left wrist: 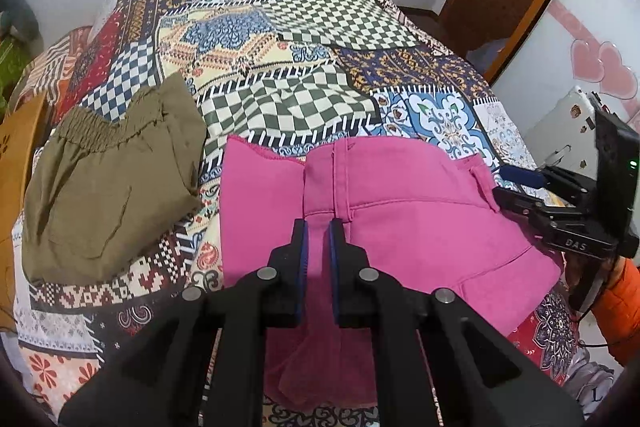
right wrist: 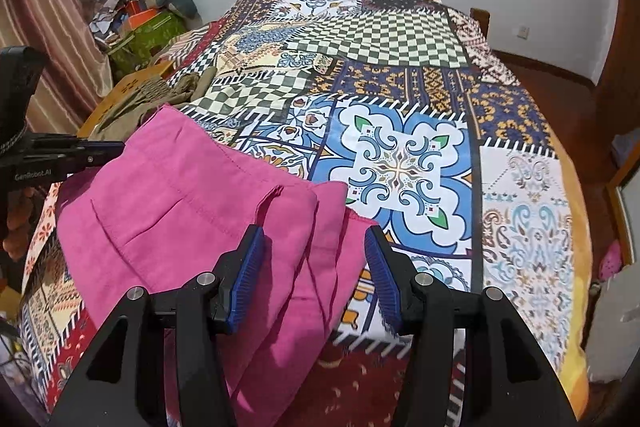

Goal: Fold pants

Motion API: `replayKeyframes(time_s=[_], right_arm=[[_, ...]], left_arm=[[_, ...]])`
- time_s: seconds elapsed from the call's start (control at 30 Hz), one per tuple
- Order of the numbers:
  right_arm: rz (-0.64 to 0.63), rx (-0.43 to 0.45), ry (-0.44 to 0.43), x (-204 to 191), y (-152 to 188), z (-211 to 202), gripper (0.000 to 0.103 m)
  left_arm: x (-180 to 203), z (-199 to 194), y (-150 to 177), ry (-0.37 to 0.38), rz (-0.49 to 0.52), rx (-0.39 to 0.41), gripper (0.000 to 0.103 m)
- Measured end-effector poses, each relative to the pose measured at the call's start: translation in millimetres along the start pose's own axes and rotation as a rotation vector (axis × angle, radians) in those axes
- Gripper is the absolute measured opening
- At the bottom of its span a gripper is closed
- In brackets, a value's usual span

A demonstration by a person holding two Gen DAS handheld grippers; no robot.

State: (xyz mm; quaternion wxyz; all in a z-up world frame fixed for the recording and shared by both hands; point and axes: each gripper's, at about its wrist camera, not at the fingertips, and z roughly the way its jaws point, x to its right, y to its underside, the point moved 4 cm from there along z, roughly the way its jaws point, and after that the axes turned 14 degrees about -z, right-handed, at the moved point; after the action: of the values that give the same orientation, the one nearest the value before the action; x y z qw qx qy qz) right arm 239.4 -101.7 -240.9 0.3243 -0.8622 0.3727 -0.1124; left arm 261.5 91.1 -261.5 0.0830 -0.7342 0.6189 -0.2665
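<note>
Lying on: pink pants (left wrist: 400, 219), folded, on the patchwork bed cover (left wrist: 288, 27).
Left hand-held gripper (left wrist: 319, 227): jaws nearly closed, a fold of pink cloth between them.
Right hand-held gripper (right wrist: 314, 239): jaws apart over the pants' edge, pads (right wrist: 252, 259) not pressing.
Beside, left: olive pants (left wrist: 112, 179), folded, apart from the pink ones.

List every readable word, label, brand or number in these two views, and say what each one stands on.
"DAS": white letters on the black body of the right gripper, seen from the left wrist view.
"GenRobot.AI": white letters on the black body of the left gripper, seen from the right wrist view.
No readable text shows on the pink pants, the olive pants or the patterned bedspread.
</note>
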Motion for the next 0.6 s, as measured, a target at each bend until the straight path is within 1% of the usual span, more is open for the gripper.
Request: replayKeyframes(time_s=[0.03,0.1,0.17,0.27,0.33,0.4,0.43,0.5,0.57,0.6], right_arm=[[0.012,-0.004,-0.016,2,0,2,0.048],[0.024,-0.01,-0.032,4,0,5,0.048],[0.028,-0.015,-0.041,4,-1,8,0.048],[0.021,-0.015,-0.039,2,-2,10,0.048],[0.016,-0.018,-0.046,2,-3,12,0.045],[0.015,-0.019,-0.058,-1,-5,14,0.04],[0.012,-0.02,-0.065,-1,-6,15,0.036],[-0.006,-0.023,-0.054,-4,-7,16,0.032],[-0.029,-0.016,-0.043,-8,-9,15,0.027],[-0.033,-0.013,-0.04,-8,-9,14,0.027]], left_arm=[[0,-1,-1,0.004,0.002,0.004,0.008],[1,-5,-4,0.006,0.008,0.01,0.017],[4,-9,-6,0.004,0.017,0.024,0.037],[10,-15,-9,0.011,0.033,0.061,0.051],[15,-11,-10,0.019,0.042,0.052,0.053],[17,1,-10,0.021,0.045,0.017,0.053],[16,9,-9,0.016,0.042,-0.005,0.053],[12,25,-8,0.015,0.018,-0.042,0.053],[7,33,-6,0.032,-0.017,-0.053,0.053],[5,35,-6,0.046,-0.033,-0.053,0.051]])
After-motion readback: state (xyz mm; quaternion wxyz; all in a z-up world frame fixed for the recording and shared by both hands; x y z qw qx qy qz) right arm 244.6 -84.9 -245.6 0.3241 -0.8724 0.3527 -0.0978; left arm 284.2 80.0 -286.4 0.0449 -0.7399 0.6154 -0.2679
